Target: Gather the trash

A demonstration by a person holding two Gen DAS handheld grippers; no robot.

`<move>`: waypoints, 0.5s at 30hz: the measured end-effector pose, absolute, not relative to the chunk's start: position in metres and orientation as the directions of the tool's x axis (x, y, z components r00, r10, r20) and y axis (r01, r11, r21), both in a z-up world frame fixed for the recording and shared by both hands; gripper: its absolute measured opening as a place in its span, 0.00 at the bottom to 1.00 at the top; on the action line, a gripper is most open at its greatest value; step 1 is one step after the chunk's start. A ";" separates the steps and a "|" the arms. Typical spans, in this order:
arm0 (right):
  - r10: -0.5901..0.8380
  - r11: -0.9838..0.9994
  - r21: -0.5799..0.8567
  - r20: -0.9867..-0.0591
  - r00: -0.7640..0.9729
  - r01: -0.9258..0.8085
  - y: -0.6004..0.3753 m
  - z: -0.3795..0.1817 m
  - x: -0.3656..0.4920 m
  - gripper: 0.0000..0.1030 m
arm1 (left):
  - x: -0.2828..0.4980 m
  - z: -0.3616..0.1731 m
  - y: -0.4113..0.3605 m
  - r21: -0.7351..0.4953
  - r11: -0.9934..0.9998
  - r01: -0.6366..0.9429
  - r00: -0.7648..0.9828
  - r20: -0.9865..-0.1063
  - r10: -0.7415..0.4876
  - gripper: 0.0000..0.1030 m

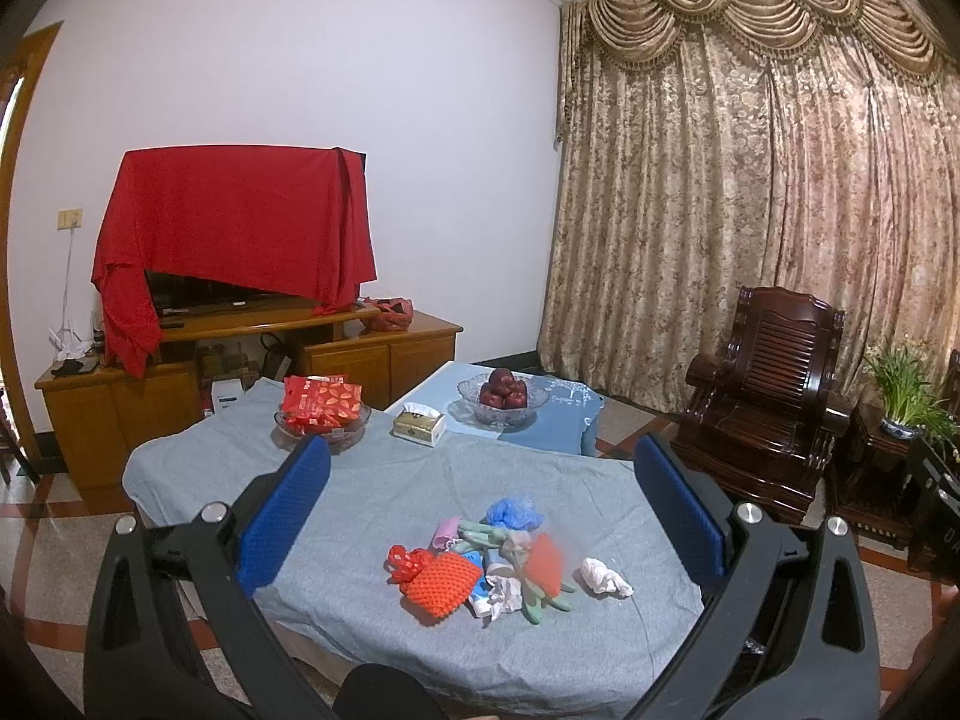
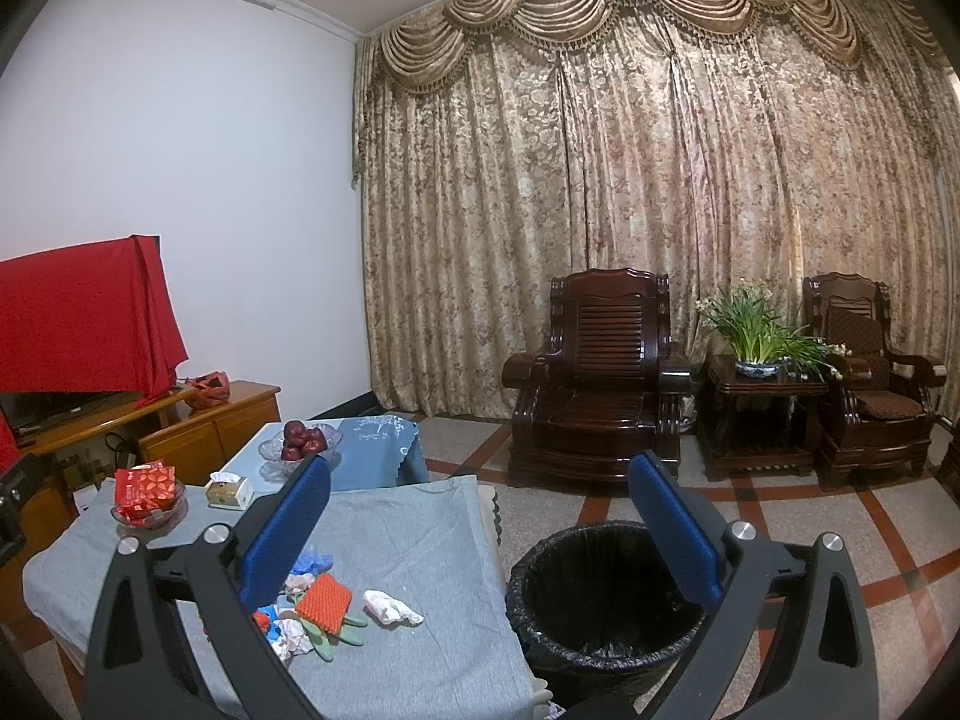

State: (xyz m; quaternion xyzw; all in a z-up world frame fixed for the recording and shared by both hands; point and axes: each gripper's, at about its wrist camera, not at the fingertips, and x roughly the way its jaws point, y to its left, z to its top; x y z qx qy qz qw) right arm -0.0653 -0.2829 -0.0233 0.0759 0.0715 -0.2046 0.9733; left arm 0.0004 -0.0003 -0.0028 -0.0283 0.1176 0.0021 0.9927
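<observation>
Heap of mixed trash on the grey-covered table: red foam netting, blue plastic, green strips. 1 crumpled white tissue just beside. Black-lined bin open, upright beside the table.

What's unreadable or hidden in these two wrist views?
- Television: left wrist view, mostly covered by the draped red cloth.
- Bottom of the black-lined trash bin: right wrist view, too dark, partly behind the right gripper finger.
- Pile of mixed trash: right wrist view, partly behind the gripper's other finger.
- Red foam net: left wrist view, blurred.
</observation>
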 end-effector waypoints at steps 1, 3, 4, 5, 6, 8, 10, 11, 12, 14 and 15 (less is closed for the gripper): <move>-0.388 0.905 0.119 -0.170 0.906 0.410 -0.282 -0.023 -0.064 0.94 | 0.000 -0.003 -0.001 -0.056 0.998 -0.012 0.972 -0.233 -0.002 0.95; -0.387 0.905 0.118 -0.171 0.906 0.409 -0.283 -0.024 -0.065 0.94 | 0.000 -0.003 0.000 -0.056 0.998 -0.011 0.972 -0.233 -0.003 0.95; -0.387 0.905 0.118 -0.172 0.906 0.409 -0.282 -0.024 -0.064 0.94 | 0.000 -0.003 0.000 -0.055 0.998 -0.012 0.972 -0.233 -0.001 0.95; -0.387 0.905 0.117 -0.172 0.906 0.409 -0.282 -0.024 -0.064 0.94 | 0.001 -0.003 -0.001 -0.056 0.998 -0.012 0.972 -0.234 -0.001 0.95; -0.386 0.905 0.117 -0.173 0.906 0.408 -0.279 -0.023 -0.062 0.94 | 0.000 -0.003 -0.001 -0.056 0.998 -0.011 0.972 -0.235 -0.003 0.95; -0.385 0.906 0.116 -0.175 0.906 0.408 -0.277 -0.023 -0.060 0.94 | 0.000 -0.004 -0.002 -0.055 0.998 -0.014 0.972 -0.234 0.000 0.95; -0.385 0.906 0.116 -0.176 0.906 0.407 -0.277 -0.024 -0.059 0.94 | -0.001 -0.004 -0.002 -0.055 0.998 -0.015 0.972 -0.235 0.002 0.95; -0.383 0.906 0.116 -0.179 0.906 0.406 -0.276 -0.024 -0.058 0.94 | -0.001 -0.004 -0.002 -0.054 0.998 -0.015 0.972 -0.236 0.002 0.95; -0.384 0.906 0.116 -0.178 0.906 0.406 -0.276 -0.025 -0.058 0.94 | -0.001 -0.004 -0.001 -0.055 0.998 -0.014 0.971 -0.238 0.000 0.95; -0.383 0.907 0.116 -0.179 0.906 0.406 -0.276 -0.025 -0.058 0.94 | -0.002 -0.004 -0.002 -0.053 0.998 -0.017 0.971 -0.239 0.004 0.95; -0.382 0.907 0.116 -0.179 0.906 0.405 -0.276 -0.025 -0.057 0.94 | -0.001 -0.005 -0.002 -0.053 0.998 -0.018 0.971 -0.240 0.005 0.95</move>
